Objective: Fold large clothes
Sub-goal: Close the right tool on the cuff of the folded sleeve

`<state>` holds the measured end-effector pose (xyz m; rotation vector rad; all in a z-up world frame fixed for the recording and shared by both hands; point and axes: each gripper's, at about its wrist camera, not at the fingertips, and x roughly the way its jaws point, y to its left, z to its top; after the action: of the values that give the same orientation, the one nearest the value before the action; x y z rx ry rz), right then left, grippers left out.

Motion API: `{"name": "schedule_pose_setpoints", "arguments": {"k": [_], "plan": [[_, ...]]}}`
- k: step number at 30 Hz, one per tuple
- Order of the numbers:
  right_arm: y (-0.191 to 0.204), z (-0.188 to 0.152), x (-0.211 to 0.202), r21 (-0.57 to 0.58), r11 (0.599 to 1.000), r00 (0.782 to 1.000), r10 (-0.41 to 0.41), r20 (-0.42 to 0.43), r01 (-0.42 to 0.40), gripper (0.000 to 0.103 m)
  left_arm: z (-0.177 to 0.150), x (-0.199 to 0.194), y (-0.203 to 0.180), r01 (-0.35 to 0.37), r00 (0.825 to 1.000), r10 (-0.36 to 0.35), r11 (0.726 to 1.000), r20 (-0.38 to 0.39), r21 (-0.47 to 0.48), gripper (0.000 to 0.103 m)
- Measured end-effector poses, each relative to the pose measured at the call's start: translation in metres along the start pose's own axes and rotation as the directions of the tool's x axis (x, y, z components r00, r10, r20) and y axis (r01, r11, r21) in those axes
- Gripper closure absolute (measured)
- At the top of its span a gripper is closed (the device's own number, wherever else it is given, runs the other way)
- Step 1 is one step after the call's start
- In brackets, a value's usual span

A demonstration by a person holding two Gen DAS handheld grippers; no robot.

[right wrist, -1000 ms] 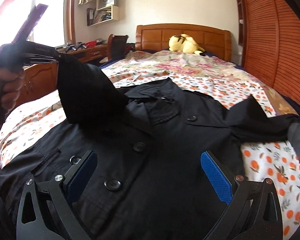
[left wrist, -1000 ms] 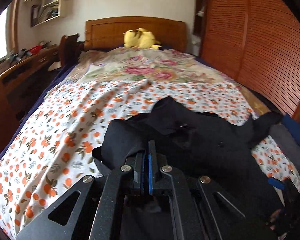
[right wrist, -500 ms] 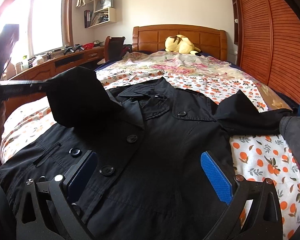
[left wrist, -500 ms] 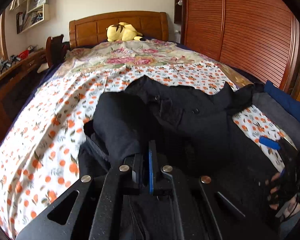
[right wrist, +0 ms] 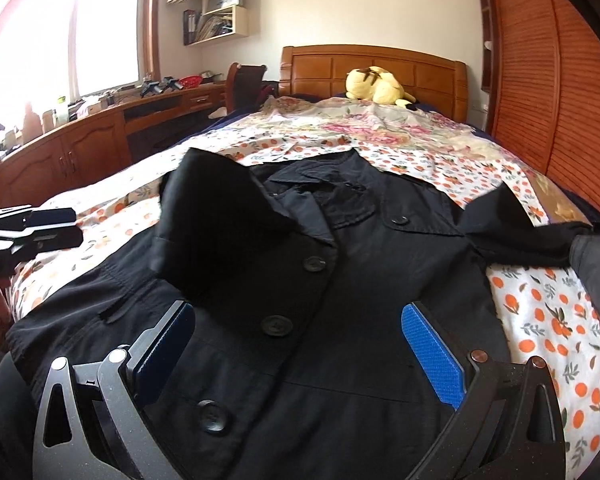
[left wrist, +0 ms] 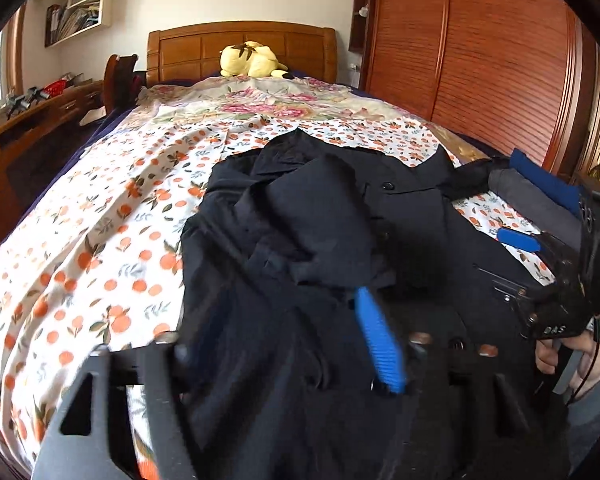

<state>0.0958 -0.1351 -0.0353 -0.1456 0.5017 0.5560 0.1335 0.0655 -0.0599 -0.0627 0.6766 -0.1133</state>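
My left gripper [left wrist: 284,344] is opening, jaws apart above the black coat [right wrist: 340,300], nothing pinched; my right gripper [right wrist: 300,356] hangs wide, empty. The folded-in sleeve [right wrist: 220,232] could slide back across the bedsheet [right wrist: 540,320] unpressed.

black gripper [right wrist: 296,352], blue pads [right wrist: 434,356], seemingly grey sleeve [left wrist: 592,400]
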Motion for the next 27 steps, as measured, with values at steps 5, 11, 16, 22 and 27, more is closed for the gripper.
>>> {"name": "schedule_pose_setpoints", "arguments": {"k": [5,11,16,22,27], "plan": [[0.023,0.013,0.000,-0.052,0.998,1.000,0.019,0.008,-0.019,0.000,-0.016,-0.020,0.019,-0.028,0.999,0.029,0.999,0.028,-0.028,0.027],[0.049,0.036,0.006,-0.093,0.993,0.997,0.076,0.030,-0.073,0.001,-0.035,-0.041,0.040,-0.064,0.996,0.067,0.997,0.053,-0.052,0.027],[0.067,0.055,0.028,-0.138,0.989,0.998,0.059,0.031,-0.054,0.006,-0.047,-0.051,0.055,-0.085,0.995,0.089,0.994,0.055,-0.074,0.027],[0.081,0.060,0.071,-0.225,0.974,0.999,0.010,-0.039,-0.018,0.033,-0.059,-0.061,0.066,-0.116,0.991,0.121,0.991,0.065,-0.073,0.027],[0.071,0.055,0.095,-0.255,0.967,0.995,-0.044,-0.087,0.021,0.075,-0.063,-0.054,0.067,-0.131,0.988,0.135,0.990,0.070,-0.059,0.027]]}}
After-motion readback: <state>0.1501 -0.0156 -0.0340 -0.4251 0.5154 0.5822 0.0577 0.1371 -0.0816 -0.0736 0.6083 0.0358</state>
